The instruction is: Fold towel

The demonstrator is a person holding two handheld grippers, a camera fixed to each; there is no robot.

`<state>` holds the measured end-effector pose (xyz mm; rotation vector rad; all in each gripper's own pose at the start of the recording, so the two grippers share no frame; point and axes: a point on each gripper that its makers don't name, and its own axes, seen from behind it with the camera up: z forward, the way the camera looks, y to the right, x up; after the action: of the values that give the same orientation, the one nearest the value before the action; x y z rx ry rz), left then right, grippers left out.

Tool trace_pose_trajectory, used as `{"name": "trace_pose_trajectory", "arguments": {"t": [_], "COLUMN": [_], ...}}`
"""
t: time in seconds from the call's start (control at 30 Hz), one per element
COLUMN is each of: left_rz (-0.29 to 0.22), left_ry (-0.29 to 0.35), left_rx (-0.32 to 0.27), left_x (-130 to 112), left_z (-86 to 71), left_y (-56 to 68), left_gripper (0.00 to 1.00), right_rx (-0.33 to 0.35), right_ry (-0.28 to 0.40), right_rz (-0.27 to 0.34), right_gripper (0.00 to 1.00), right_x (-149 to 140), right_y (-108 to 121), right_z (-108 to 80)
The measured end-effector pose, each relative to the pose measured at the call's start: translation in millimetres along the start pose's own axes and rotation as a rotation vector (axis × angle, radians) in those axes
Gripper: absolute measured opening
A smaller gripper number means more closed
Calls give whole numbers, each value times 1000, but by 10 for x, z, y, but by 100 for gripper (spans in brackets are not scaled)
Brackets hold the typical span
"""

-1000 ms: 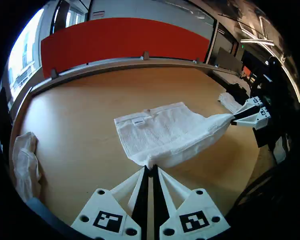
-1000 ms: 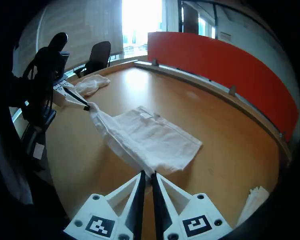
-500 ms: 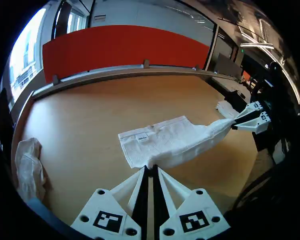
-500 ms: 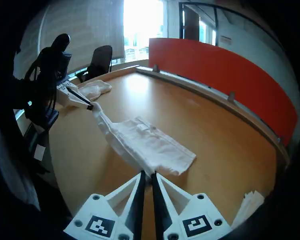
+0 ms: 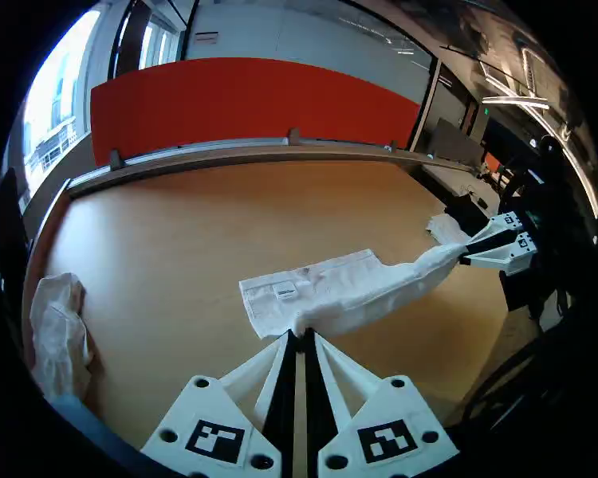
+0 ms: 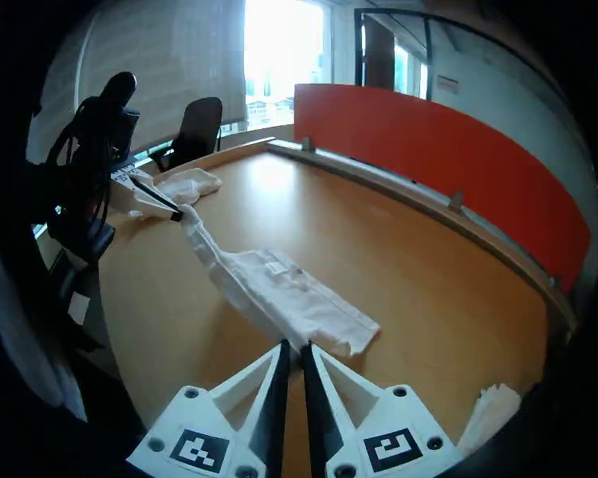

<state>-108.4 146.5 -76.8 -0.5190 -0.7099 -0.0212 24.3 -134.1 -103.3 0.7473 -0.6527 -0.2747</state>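
Note:
A white towel (image 5: 343, 287) with a small sewn label lies partly on the wooden table (image 5: 179, 231), its near edge lifted and stretched between both grippers. My left gripper (image 5: 299, 333) is shut on one corner of the towel. In the left gripper view the right gripper (image 5: 465, 248) pinches the other corner at the right. In the right gripper view the towel (image 6: 279, 291) runs from my right gripper (image 6: 294, 345), shut on its corner, up to the left gripper (image 6: 177, 213) at the left.
A crumpled white cloth (image 5: 56, 331) lies near the table's left edge, also seen as the cloth (image 6: 183, 185) beyond the left gripper. A red divider panel (image 5: 251, 99) lines the table's far side. An office chair (image 6: 195, 123) stands by the window. More white cloth (image 6: 490, 410) sits at the lower right.
Both grippers have risen and pulled back with the towel's corners. The towel looks narrower and more stretched, with less of it lying flat on the table.

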Motion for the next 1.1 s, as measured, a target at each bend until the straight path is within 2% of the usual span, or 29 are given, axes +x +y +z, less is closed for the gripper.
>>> {"name": "trace_pose_trajectory", "arguments": {"t": [0.67, 1.1], "left_rz": [0, -3], "left_ry": [16, 13], "left_rx": [-9, -7], "left_x": [104, 64], "left_z": [-117, -98], "left_y": [95, 115], "left_gripper": [7, 7], "right_rx": [-1, 0], "right_ry": [13, 6], "right_rz": [-12, -16], "right_gripper": [12, 12], "right_x": [99, 64], "right_y": [4, -20], "right_z": [-199, -196]}}
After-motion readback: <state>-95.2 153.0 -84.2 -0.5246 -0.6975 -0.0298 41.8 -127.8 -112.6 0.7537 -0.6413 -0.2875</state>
